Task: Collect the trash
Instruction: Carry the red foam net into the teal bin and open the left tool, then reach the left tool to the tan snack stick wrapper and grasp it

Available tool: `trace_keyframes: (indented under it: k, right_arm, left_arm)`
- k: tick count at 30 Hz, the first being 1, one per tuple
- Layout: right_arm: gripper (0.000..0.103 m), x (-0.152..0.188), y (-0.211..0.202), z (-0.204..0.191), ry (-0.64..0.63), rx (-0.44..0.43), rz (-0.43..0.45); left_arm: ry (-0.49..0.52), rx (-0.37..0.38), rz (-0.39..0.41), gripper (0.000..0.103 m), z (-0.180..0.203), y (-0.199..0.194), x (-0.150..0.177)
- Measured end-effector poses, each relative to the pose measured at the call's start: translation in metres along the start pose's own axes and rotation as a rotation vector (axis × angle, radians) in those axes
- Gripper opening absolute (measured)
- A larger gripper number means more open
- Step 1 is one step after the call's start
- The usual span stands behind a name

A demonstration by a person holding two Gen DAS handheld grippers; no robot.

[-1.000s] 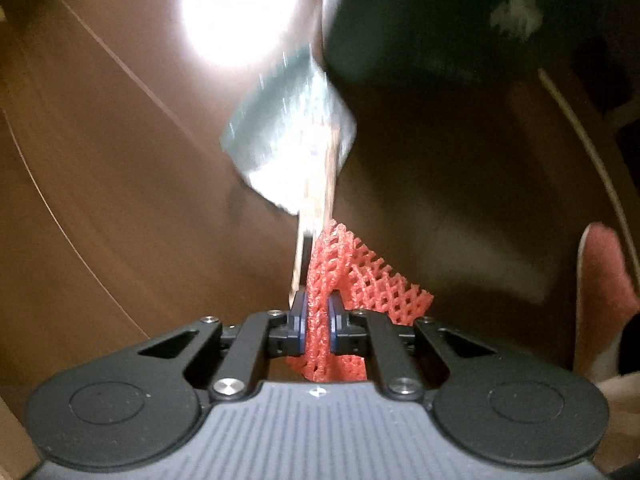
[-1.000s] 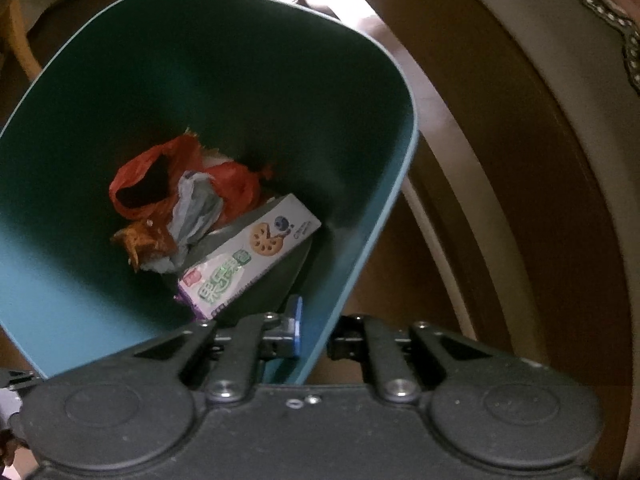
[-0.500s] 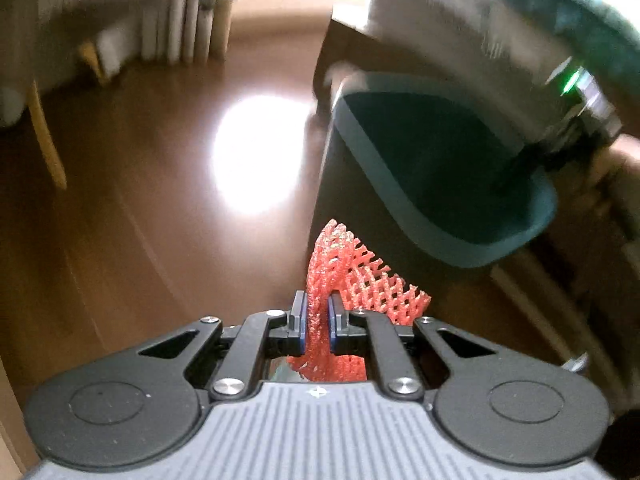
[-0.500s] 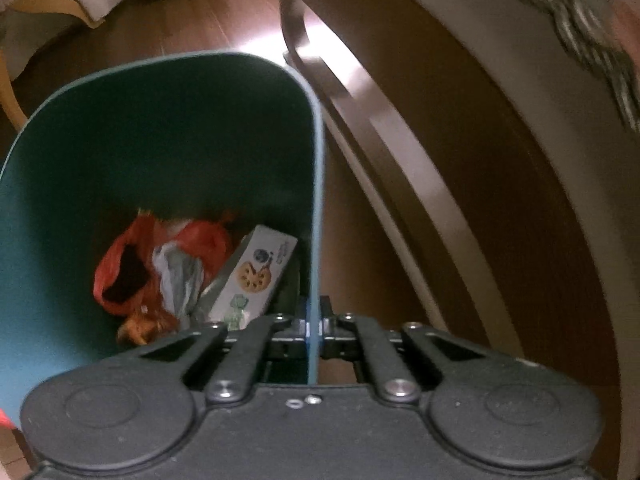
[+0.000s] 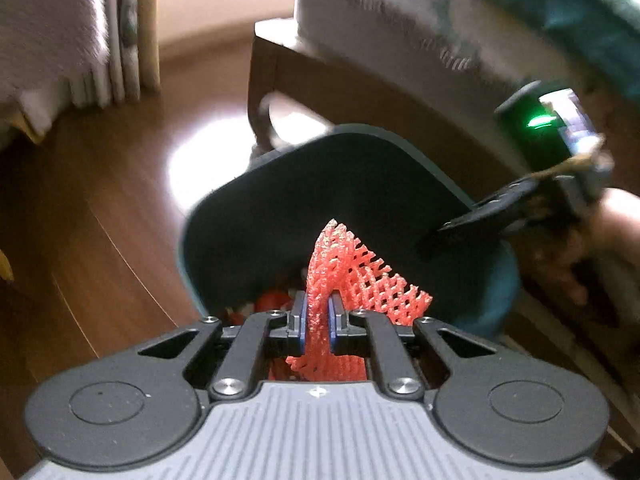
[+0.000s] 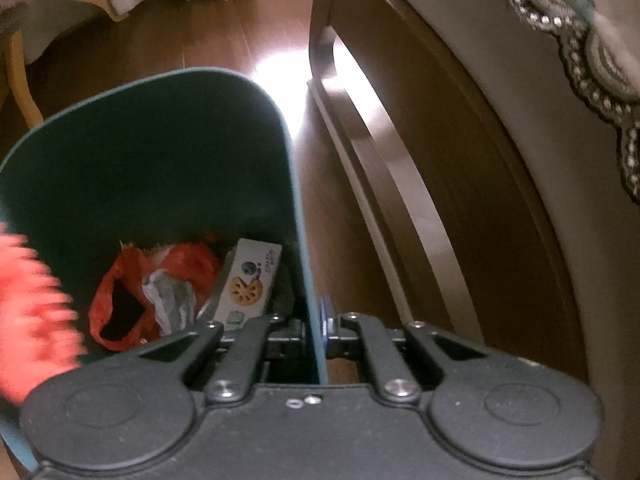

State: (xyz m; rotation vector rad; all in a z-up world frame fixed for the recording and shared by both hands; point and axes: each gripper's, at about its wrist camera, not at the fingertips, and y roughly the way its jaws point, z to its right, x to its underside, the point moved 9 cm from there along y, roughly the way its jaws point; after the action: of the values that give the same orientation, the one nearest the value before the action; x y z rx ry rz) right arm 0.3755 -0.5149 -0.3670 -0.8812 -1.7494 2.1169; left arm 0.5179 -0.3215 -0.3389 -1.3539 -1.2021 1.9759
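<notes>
Netting (image 5: 352, 276) clamped in left claw (image 5: 317, 320)

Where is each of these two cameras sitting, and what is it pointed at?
Left wrist: rides on the left tongs, looking down over the red foam net they pinch into the teal bin; the right tongs and a hand show.
Right wrist: rides on the right tongs, clamped on the bin's rim, looking inside at a biscuit box and red bag.
Shared: bin, net, trash.
</notes>
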Motion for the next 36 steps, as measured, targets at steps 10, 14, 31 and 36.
trace_keyframes:
  k: [10,14,31,36]
  right_arm:
    - [0.006,0.010,0.013,0.007,0.029,-0.026,-0.023]
    - [0.007,0.013,0.010,0.006,0.021,-0.037,-0.024]
    - [0.055,0.034,-0.026,-0.006,-0.164,-0.205,-0.027]
    - [0.058,0.035,-0.030,-0.005,-0.222,-0.250,-0.044]
  left_arm:
    - [0.048,-0.078,-0.187,0.009,0.017,0.088,0.001]
    - [0.068,-0.088,-0.210,0.010,0.028,0.092,0.007]
    - [-0.050,-0.114,-0.059,0.063,0.042,0.009,-0.007]
    - [-0.154,-0.166,-0.006,0.070,0.043,-0.046,-0.008]
